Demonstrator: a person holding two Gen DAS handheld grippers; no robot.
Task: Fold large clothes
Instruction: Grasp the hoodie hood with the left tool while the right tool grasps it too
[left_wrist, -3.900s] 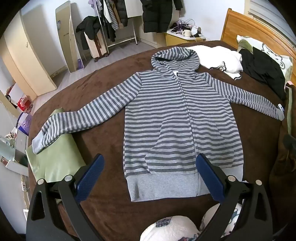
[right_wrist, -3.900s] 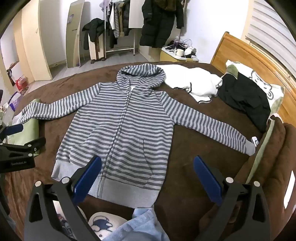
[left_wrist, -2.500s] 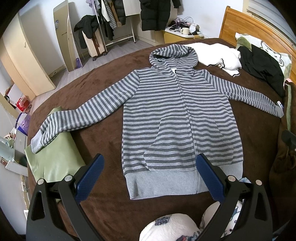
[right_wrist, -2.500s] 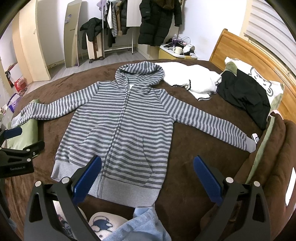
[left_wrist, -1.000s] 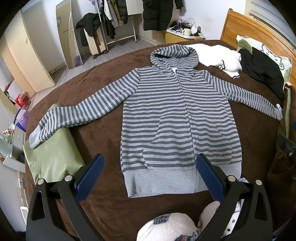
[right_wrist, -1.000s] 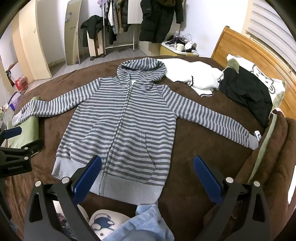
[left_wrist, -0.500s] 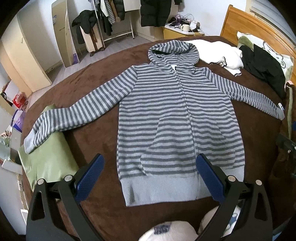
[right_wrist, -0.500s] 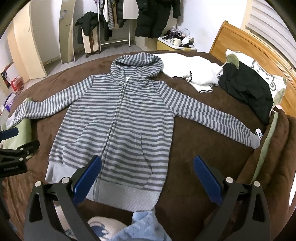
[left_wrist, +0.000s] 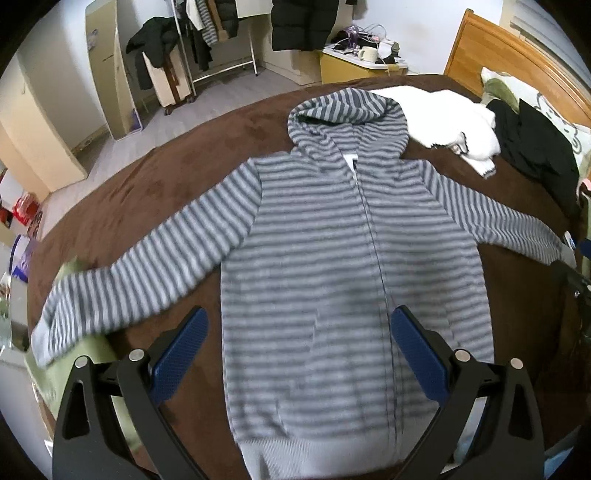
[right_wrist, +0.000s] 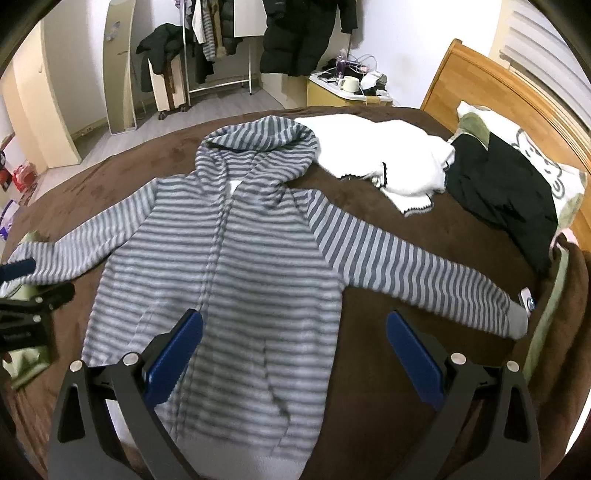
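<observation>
My left tongs and right tongs both gape wide, gripping nothing, hovering above the hoodie's hem. One striped hoodie lies flat mid-bed, sleeves spread toward both side edges. One white garment and one black garment lie near the headboard.

Grey-striped hoodie, brown bedspread, white garment, black garment, blue-padded fingers.

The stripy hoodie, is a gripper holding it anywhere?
No. Both the left gripper and the right gripper are open above the striped hoodie, gripping nothing.
</observation>
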